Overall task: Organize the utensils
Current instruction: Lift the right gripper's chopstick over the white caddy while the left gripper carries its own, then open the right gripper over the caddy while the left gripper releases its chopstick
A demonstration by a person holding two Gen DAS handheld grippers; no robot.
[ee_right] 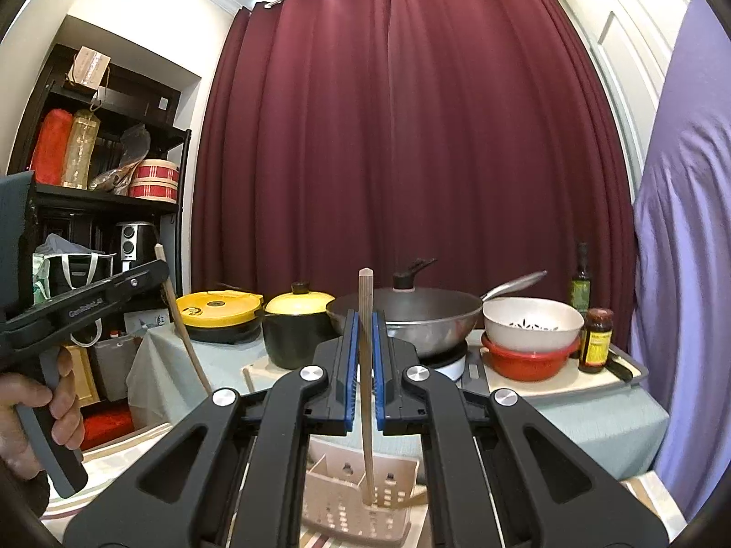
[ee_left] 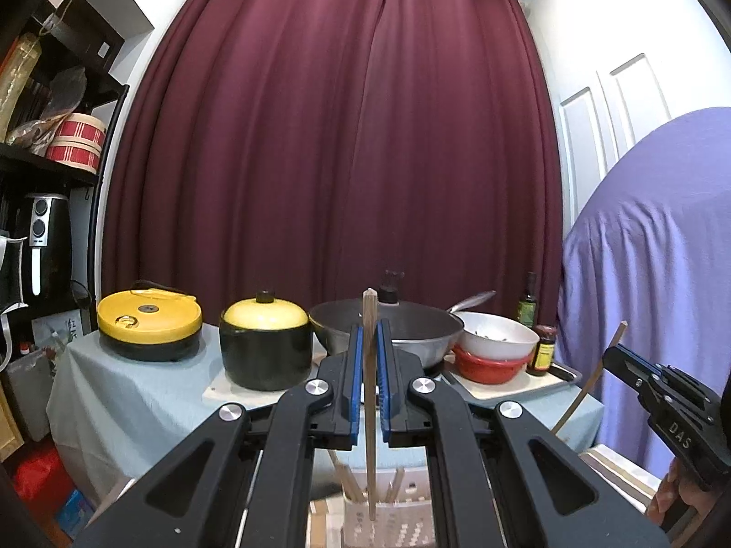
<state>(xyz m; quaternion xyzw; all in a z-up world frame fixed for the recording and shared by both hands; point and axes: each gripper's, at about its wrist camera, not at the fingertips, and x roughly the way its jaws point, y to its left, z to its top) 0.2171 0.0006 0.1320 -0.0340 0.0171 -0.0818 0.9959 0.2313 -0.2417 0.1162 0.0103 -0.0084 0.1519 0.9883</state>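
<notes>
My left gripper [ee_left: 370, 333] is shut on a wooden chopstick [ee_left: 369, 411] that stands upright between its blue pads. The stick's lower end hangs over a beige perforated utensil holder [ee_left: 406, 523] with several chopsticks in it. My right gripper [ee_right: 364, 324] is shut on a second upright chopstick [ee_right: 365, 388], whose tip reaches into the utensil holder [ee_right: 342, 497]. Each gripper also shows in the other's view: the right gripper [ee_left: 610, 354] with its slanted stick [ee_left: 589, 383], and the left gripper [ee_right: 162, 269], held by a hand [ee_right: 55, 392], with its stick [ee_right: 185, 333].
Behind the holder a table with a pale blue cloth [ee_left: 137, 392] carries a flat yellow-lidded cooker [ee_left: 148, 319], a black pot with a yellow lid [ee_left: 265, 342], a wok [ee_right: 406, 315], stacked bowls [ee_right: 530, 338] and sauce bottles [ee_right: 594, 342]. A dark shelf [ee_right: 105, 201] stands left, and a purple-draped object [ee_left: 653, 274] stands right.
</notes>
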